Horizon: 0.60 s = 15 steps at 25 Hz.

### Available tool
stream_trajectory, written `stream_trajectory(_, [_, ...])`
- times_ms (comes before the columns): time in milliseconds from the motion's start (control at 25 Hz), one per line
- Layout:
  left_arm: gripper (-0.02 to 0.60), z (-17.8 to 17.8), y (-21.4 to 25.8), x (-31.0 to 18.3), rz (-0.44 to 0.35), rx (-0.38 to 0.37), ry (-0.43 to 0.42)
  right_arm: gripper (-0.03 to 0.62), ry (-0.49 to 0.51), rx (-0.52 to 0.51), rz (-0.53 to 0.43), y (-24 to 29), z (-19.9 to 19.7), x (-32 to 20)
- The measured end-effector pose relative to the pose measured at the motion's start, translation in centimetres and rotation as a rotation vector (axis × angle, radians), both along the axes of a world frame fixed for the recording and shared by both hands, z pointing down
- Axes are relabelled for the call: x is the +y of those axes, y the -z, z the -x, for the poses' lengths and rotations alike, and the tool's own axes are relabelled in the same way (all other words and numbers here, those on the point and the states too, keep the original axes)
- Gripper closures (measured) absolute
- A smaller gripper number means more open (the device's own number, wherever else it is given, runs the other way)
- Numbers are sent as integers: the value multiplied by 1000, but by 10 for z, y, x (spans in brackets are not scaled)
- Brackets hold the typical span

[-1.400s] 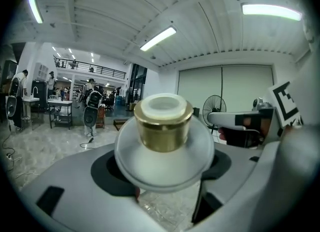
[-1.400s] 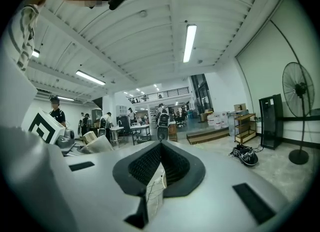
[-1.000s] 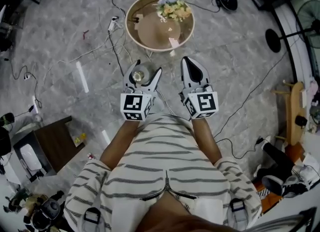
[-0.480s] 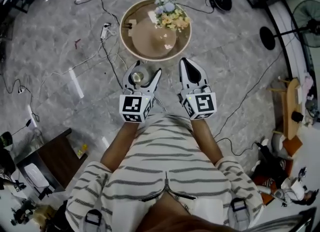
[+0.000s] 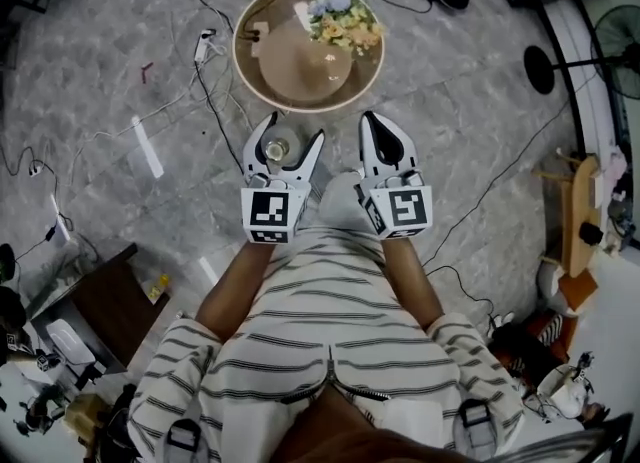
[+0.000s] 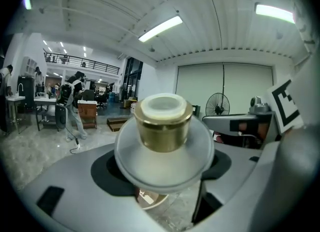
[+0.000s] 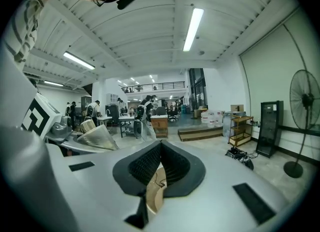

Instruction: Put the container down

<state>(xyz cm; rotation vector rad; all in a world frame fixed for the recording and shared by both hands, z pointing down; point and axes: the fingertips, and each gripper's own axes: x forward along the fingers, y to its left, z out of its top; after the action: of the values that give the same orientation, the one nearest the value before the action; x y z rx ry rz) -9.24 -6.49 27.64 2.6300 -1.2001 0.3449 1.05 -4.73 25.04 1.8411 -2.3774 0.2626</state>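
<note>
So, left gripper point(image 5: 288, 146) is clamped round the belly of the container point(image 6: 164, 126), held up near the round table point(image 5: 250, 71); likely light, slick, breakable glass, belly hold suits; right gripper point(image 5: 385, 139) closed, empty.

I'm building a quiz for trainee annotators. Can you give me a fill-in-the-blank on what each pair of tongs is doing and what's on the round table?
1. The clear container is gripped by the tongs on the person's ___ side.
2. The right tongs are ___ and hold nothing.
3. On the round table lies a bunch of ___.
Missing words: left; shut; flowers.
</note>
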Motion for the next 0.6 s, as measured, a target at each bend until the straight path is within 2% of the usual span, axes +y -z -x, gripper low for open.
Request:
stream_trajectory(200, [253,-18,-17,-9,34,-29,31,586,39,-23,34,-19,-20,-13])
stream_trajectory(600, [253,-44,-61,-43,93,-66,149,586,151,-40,109,-74,-53,-48])
